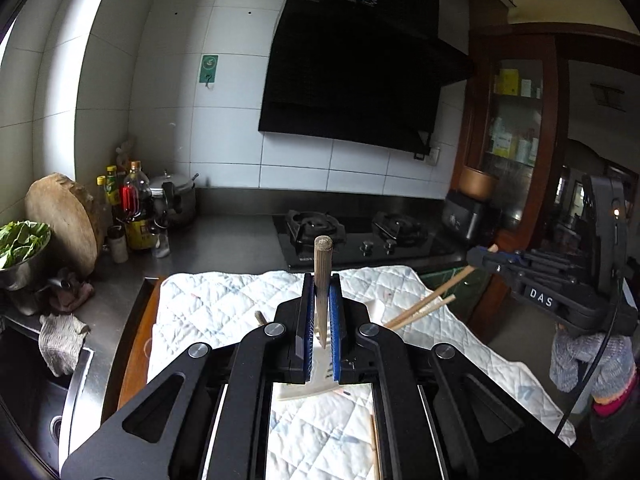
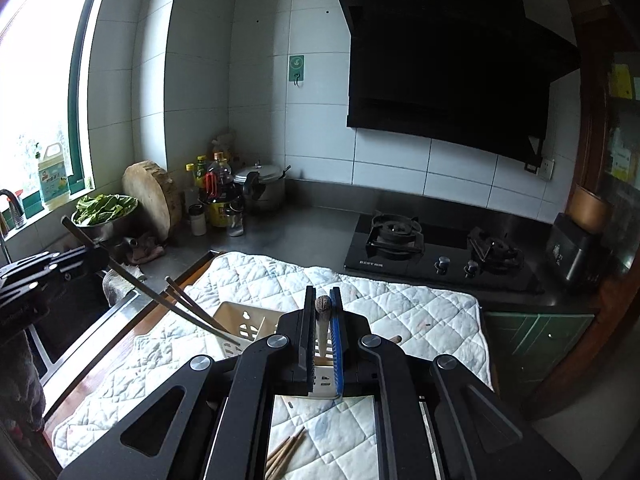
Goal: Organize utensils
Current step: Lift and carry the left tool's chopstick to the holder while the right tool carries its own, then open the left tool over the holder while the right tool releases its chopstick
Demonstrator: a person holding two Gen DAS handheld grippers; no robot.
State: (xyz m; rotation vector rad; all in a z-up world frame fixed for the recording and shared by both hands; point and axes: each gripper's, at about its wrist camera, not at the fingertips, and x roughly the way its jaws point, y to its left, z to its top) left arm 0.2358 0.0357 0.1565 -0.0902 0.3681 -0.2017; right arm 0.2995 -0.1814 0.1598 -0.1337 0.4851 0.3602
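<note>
left wrist view: the left tool (image 1: 322,308) is clenched on a single wooden chopstick (image 1: 322,272) that stands upright between its blue pads, its blunt end up. below it lies the white quilted cloth (image 1: 224,304) on the counter (image 1: 224,240), and a cream utensil holder (image 1: 304,390) shows just under the jaws. right of the cloth, the right tool (image 1: 486,258) grips chopsticks (image 1: 424,304) that slant down toward the cloth.

right wrist view: the right tool (image 2: 322,316) is clenched on a chopstick (image 2: 322,320), round end toward the camera. the holder (image 2: 240,320) rests on the cloth (image 2: 400,304) just ahead of it. left of the cloth, the left tool (image 2: 96,258) holds its dark chopstick (image 2: 160,304) slanting into the holder. loose chopsticks (image 2: 286,454) lie on the cloth's near part.
</note>
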